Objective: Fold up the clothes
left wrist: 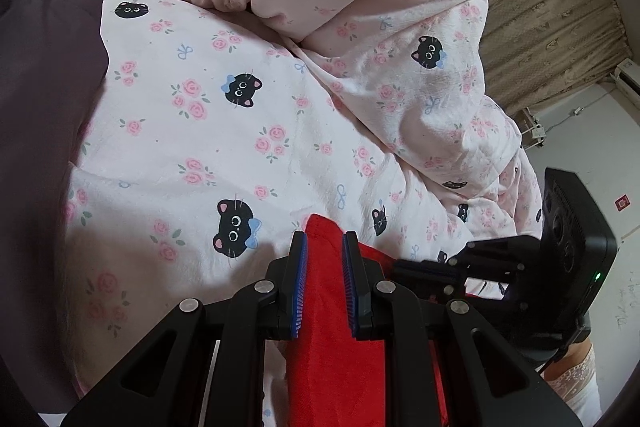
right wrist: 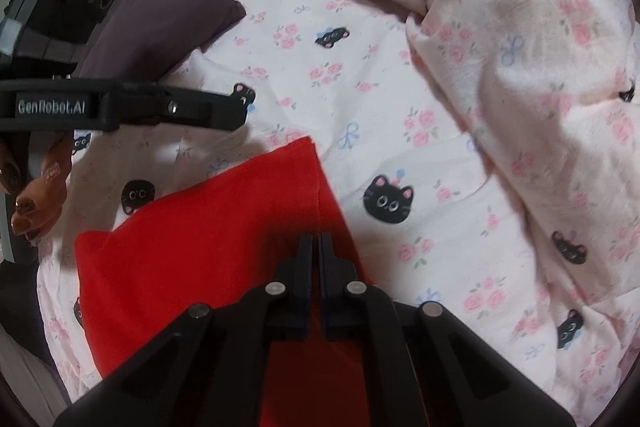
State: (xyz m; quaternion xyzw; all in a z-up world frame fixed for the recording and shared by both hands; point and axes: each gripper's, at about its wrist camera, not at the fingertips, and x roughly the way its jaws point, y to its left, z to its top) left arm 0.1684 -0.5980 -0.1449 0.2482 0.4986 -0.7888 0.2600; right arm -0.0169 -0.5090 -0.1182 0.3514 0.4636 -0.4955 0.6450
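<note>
We see the red garment [right wrist: 208, 227] lying flat on the bed [right wrist: 360, 99]. Our right gripper [right wrist: 315, 243] has its jaws pinched on the garment's edge; the left gripper's [left wrist: 324, 247] jaws sit parted around a red fold.

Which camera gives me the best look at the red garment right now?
The right wrist view: the red garment lies spread on the bedsheet, with its far corner and edges visible. The left wrist view shows only a narrow strip between its claw's fingers.
</note>
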